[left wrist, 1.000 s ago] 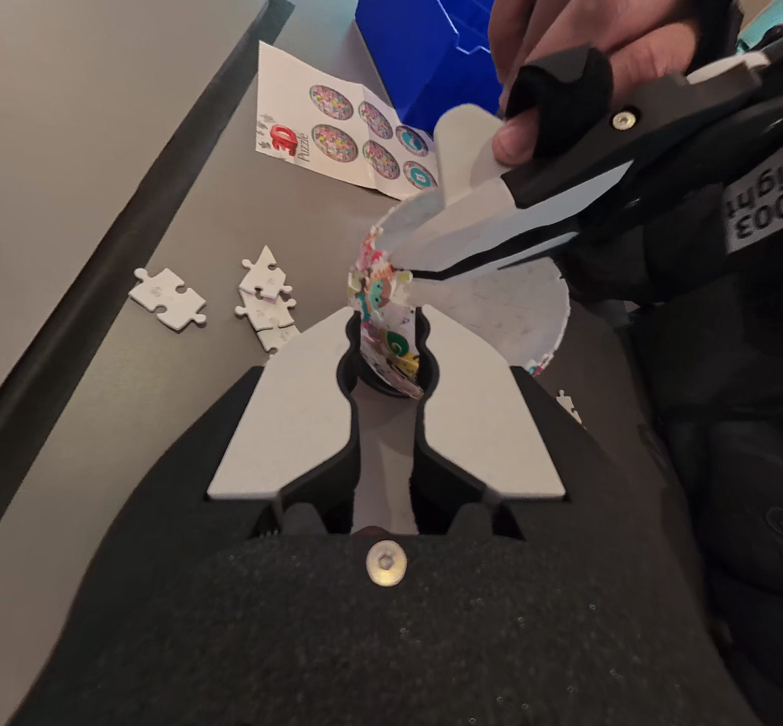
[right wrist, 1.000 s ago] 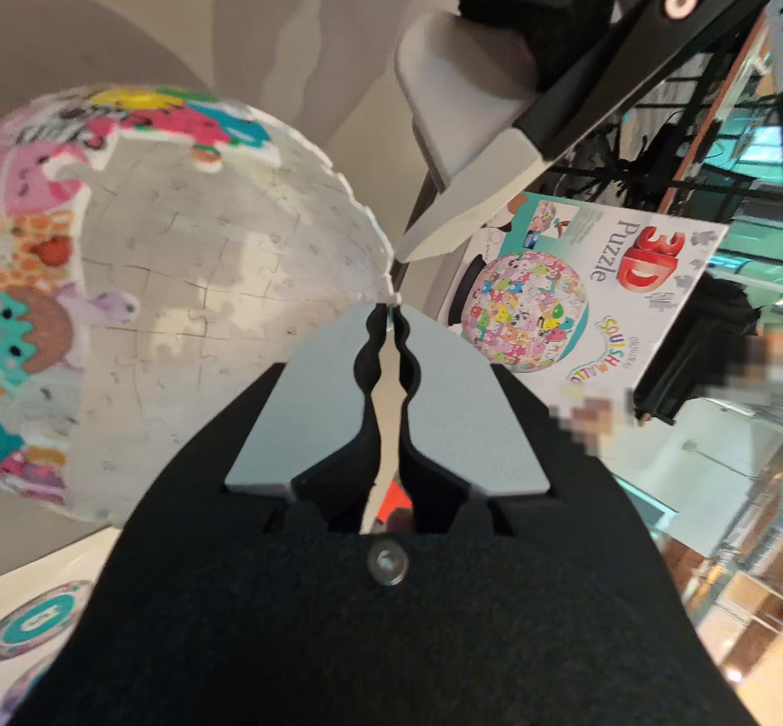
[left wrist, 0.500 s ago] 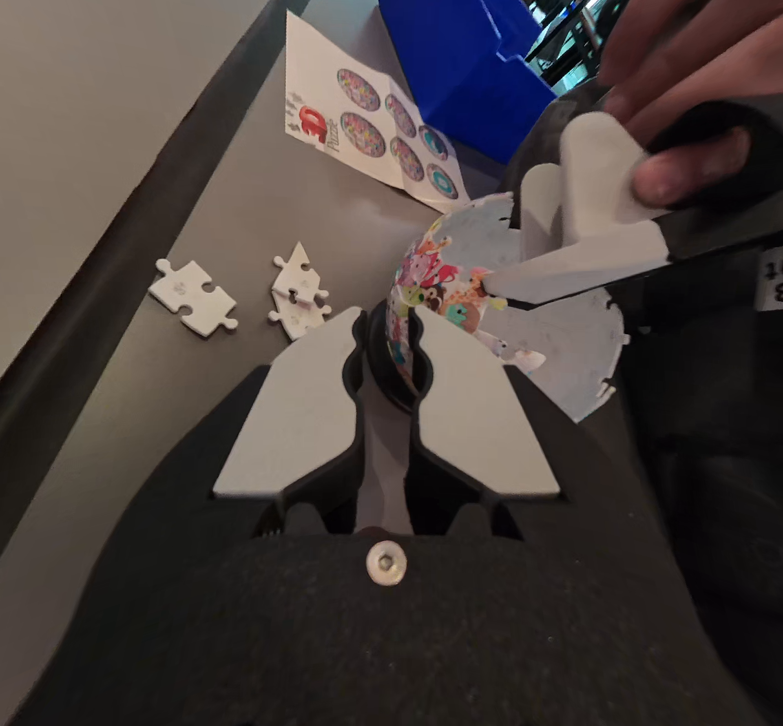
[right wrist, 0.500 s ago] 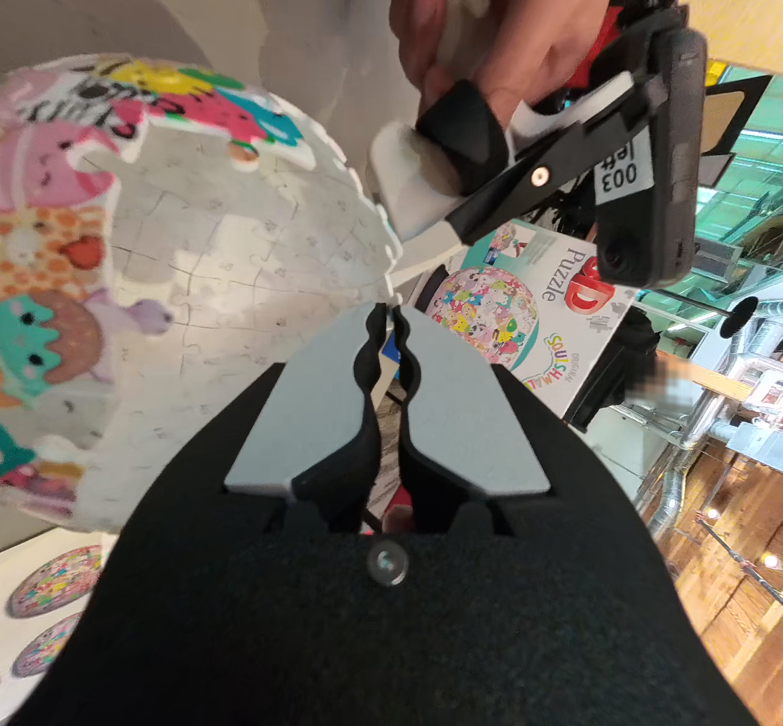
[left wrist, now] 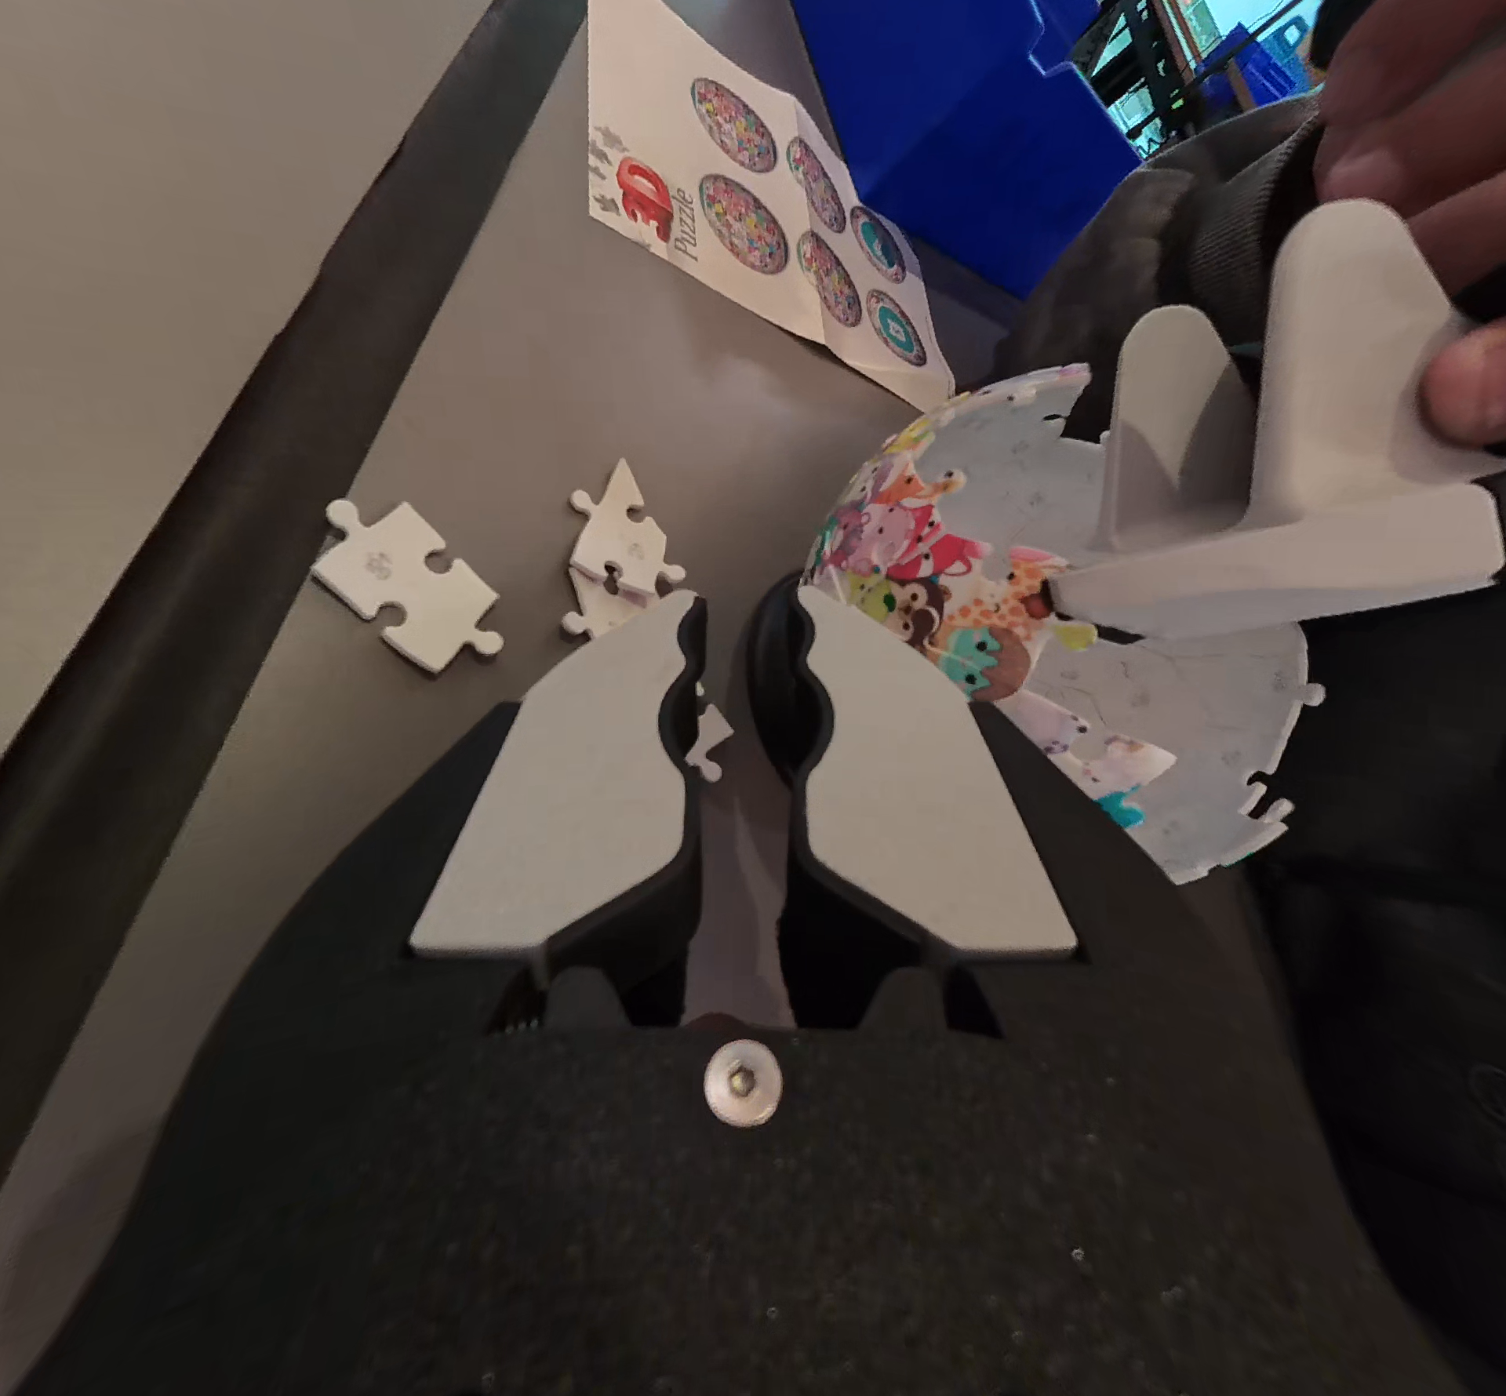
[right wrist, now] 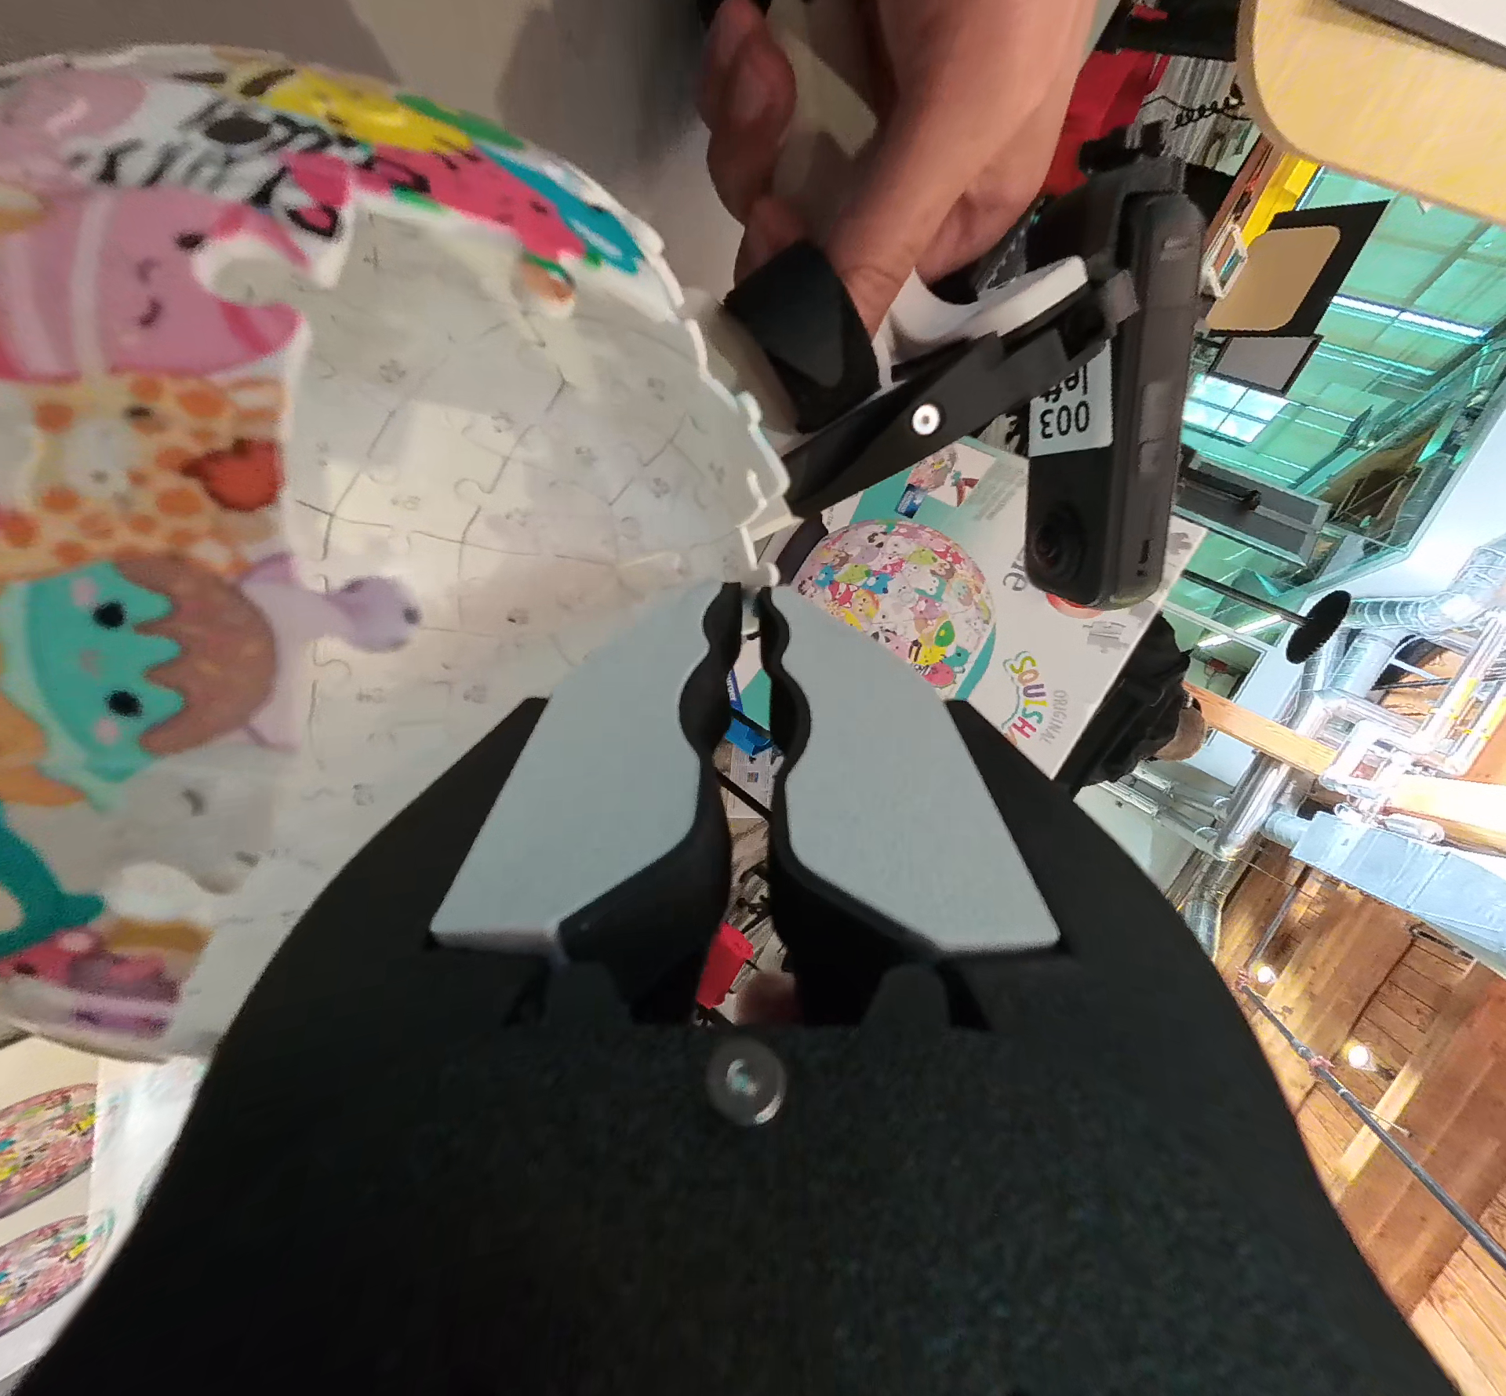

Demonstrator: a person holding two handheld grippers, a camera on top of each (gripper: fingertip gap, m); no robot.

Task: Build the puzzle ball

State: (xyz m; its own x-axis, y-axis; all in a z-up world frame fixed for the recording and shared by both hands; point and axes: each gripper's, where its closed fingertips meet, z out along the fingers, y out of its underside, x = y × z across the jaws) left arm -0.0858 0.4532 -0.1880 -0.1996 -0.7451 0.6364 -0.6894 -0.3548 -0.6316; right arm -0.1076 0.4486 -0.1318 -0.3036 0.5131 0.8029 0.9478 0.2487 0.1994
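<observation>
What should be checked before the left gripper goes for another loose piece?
1. Right gripper clamped on puzzle ball rim: ok.
2. Left gripper open and empty: ok.
3. Loose pieces lying unobstructed on table: ok.
4. Printed side of those pieces showing: not ok, white backs face up.
5. Ball seated on black stand: cannot tell.
</observation>
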